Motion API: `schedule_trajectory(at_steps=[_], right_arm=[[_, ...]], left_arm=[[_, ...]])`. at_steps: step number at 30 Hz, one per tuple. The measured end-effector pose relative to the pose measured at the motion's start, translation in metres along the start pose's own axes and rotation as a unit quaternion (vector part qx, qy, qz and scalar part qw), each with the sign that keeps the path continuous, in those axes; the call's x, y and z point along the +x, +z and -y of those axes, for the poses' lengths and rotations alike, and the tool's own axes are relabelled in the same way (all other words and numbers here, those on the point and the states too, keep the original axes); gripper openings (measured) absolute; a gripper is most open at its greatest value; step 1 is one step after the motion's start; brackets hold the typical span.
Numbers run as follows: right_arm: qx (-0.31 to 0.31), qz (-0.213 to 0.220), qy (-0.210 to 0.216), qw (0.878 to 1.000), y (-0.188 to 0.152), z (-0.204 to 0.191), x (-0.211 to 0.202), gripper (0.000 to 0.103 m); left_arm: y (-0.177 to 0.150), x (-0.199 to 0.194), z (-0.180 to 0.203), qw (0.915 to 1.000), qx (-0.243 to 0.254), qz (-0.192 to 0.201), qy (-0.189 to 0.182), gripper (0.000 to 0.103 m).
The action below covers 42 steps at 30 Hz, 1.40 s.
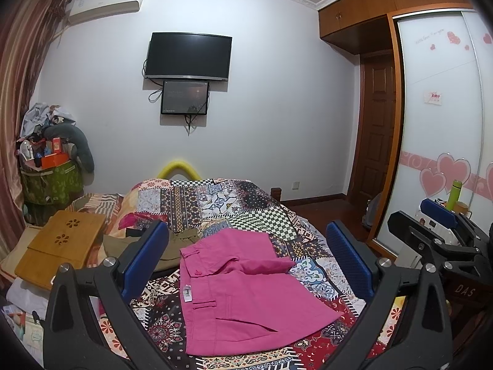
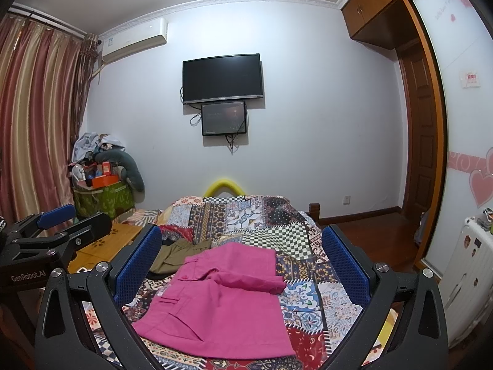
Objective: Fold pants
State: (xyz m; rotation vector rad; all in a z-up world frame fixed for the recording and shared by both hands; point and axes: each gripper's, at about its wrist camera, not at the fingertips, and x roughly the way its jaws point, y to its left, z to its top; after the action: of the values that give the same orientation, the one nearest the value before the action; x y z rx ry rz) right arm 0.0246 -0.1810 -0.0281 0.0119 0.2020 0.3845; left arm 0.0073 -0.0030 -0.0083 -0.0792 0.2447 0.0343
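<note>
A: Pants [image 1: 243, 296], bright pink, lie flat on the patchwork bedspread [image 1: 215, 203], directly ahead of both your grippers. Where do you want me to start?

B: From the left of the pants, please.

A: Left of the pants, near the bed's edge, sits a wooden lap tray [image 1: 58, 246]. Between it and the pants lies an olive-green garment [image 1: 172, 246], its edge just beside the pink waistband.

B: And my tools?

A: Your left gripper [image 1: 246, 262] hangs above the pants with its blue pads spread wide, holding nothing. The pink fabric shows in the gap between them. One leg looks folded across the other, forming a raised ridge.

B: The other one?

A: Your right gripper [image 2: 243, 265] is likewise spread apart and empty, also framing the pants [image 2: 222, 302]. I cannot tell how far above the cloth it sits.

B: Past the pants?

A: Right of the pants, bedspread, then dark wood floor and a sliding wardrobe door [image 1: 440, 123] with pink hearts.
</note>
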Motion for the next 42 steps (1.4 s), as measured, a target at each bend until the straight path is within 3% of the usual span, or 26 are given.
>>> schedule_trajectory(at_steps=[7,13,20,24,30,39,42], right_arm=[[0.007,-0.015,-0.004,1.000,-0.006,0.007,0.014,0.103],[0.023,-0.054,-0.015,0.998,-0.023,0.022,0.042,0.103],[0.066,-0.133,-0.025,0.989,-0.051,0.051,0.082,0.103],[0.071,-0.172,-0.038,0.982,-0.064,0.064,0.103,0.103],[0.023,-0.211,-0.053,0.976,-0.078,0.073,0.142,0.103],[-0.030,-0.288,0.004,0.957,-0.111,0.069,0.213,0.101],[-0.037,-0.311,0.019,0.950,-0.124,0.067,0.232,0.095]], left_arm=[[-0.006,0.020,-0.006,0.9999,-0.005,-0.011,0.001,0.103],[-0.021,0.069,-0.022,0.9969,-0.022,-0.075,0.008,0.103],[-0.048,0.132,-0.041,0.9884,-0.014,-0.147,0.035,0.103],[-0.062,0.167,-0.051,0.9808,0.006,-0.187,0.055,0.103],[-0.083,0.216,-0.073,0.9663,0.017,-0.248,0.067,0.103],[-0.121,0.281,-0.110,0.9393,-0.003,-0.332,0.087,0.102],[-0.130,0.290,-0.113,0.9350,0.004,-0.344,0.085,0.091]])
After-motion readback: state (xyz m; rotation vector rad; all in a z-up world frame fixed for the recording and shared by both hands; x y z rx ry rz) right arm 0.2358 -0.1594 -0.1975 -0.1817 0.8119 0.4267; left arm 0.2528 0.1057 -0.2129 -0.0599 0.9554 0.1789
